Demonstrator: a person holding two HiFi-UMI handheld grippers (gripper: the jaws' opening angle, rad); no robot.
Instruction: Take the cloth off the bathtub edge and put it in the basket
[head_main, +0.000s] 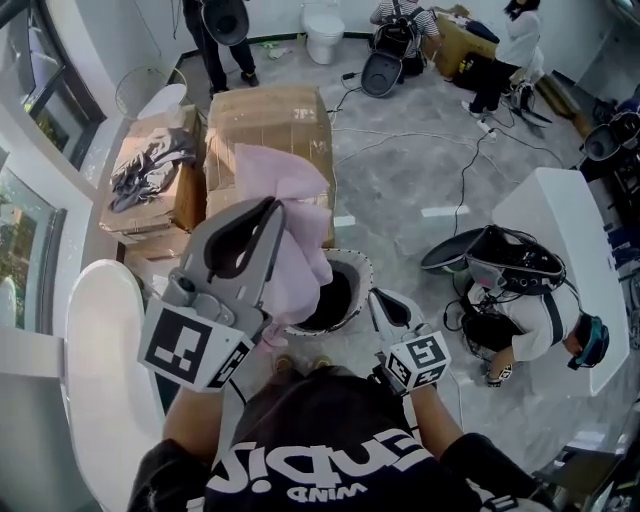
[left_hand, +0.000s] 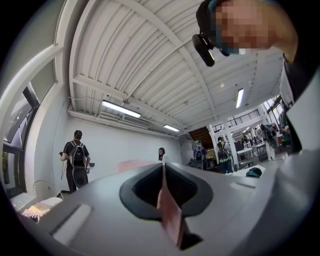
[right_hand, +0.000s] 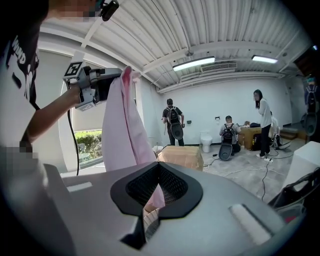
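The pink cloth hangs from my left gripper, which is shut on its top edge. In the left gripper view a thin pink fold sits pinched between the closed jaws of that gripper. The cloth dangles just above the round basket, whose dark inside shows under it. The white bathtub curves along the lower left. My right gripper is beside the basket's right rim, shut and empty. In the right gripper view the right gripper faces the hanging cloth, held up at left.
Cardboard boxes stand behind the basket, one with a dark rag on it. A person crouches with gear at right, next to a white counter. Cables cross the floor. A toilet and several people are at the back.
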